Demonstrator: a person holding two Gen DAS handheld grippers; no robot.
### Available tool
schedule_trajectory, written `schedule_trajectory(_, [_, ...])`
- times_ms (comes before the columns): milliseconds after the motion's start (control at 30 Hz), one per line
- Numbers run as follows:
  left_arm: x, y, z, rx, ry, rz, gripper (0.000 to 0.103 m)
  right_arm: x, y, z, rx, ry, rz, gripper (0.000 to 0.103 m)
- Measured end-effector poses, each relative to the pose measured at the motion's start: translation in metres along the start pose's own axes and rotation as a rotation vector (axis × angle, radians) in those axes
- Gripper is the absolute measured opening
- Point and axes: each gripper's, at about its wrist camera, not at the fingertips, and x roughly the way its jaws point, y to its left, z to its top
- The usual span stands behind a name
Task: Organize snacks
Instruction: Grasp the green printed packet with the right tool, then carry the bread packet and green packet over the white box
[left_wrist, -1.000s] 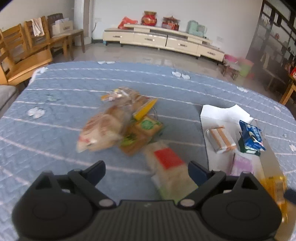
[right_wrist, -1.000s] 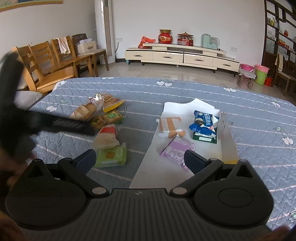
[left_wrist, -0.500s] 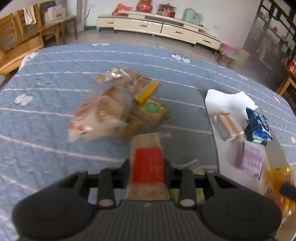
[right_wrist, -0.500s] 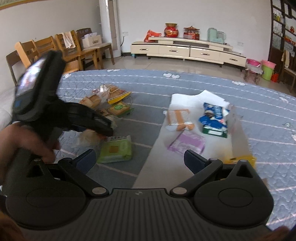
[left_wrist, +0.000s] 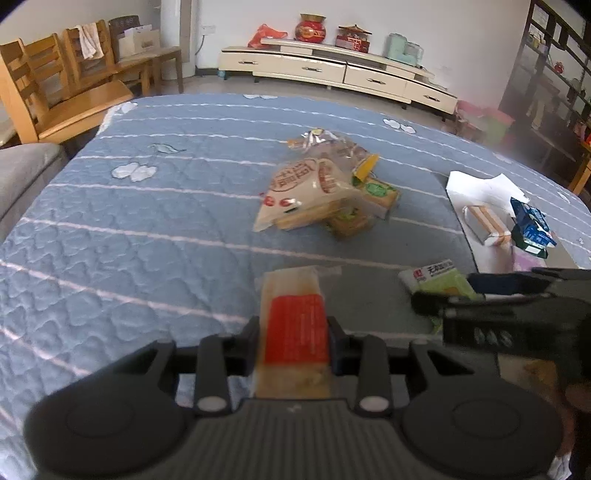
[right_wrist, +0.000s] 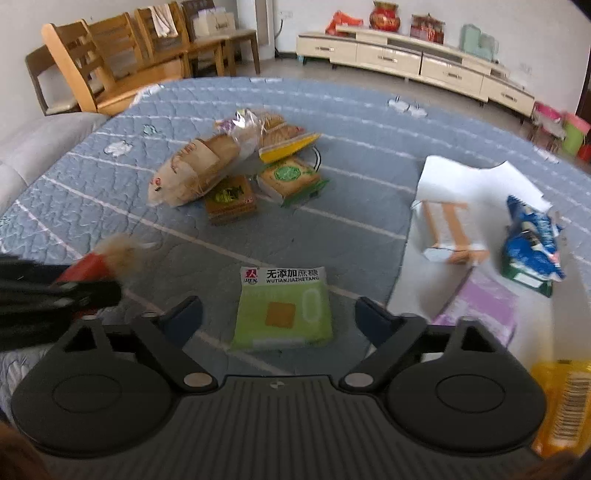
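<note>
My left gripper (left_wrist: 293, 334) is shut on a clear snack pack with a red label (left_wrist: 293, 325), held over the blue quilted cloth (left_wrist: 129, 229). In the right wrist view that red-label pack (right_wrist: 96, 264) pokes out of the left gripper at the left edge. My right gripper (right_wrist: 279, 312) straddles a green snack pack (right_wrist: 282, 310) lying flat on the cloth. Its jaws are closing, with gaps still showing on both sides of the pack. The green pack (left_wrist: 439, 278) also shows in the left wrist view, partly hidden behind the right gripper.
A pile of bread and biscuit packs (right_wrist: 236, 166) lies further back on the cloth. To the right a white sheet (right_wrist: 476, 184) holds a striped box (right_wrist: 448, 232), a blue bag (right_wrist: 532, 243) and a purple pack (right_wrist: 484, 306). A yellow pack (right_wrist: 565, 402) sits at the lower right.
The left gripper closed on the red-label pack and carried it off the cloth. The right gripper came down over the green pack and its jaws have narrowed.
</note>
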Motion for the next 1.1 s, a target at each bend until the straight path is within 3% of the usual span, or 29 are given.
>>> schedule_trajectory(33, [0.000,0.000,0.000,-0.002,-0.002,0.001,0.034,0.003,-0.001,-0.001,0.003,0.004,-0.008,0.070])
schedule_trajectory(100, [-0.003,0.001,-0.001,0.000,-0.013,0.008,0.034,0.001,0.001,-0.003,0.007,-0.010,-0.010,0.063])
schedule_trajectory(767, [-0.083,-0.012,-0.018,0.023,-0.150,0.029,0.034,-0.137,0.032,-0.044,0.017,-0.209,-0.033,0.063])
schedule_trajectory(1100, [-0.112,-0.017,-0.026,0.029,-0.192,0.018,0.034,-0.159,0.017,-0.059,0.042,-0.248,-0.067,0.063])
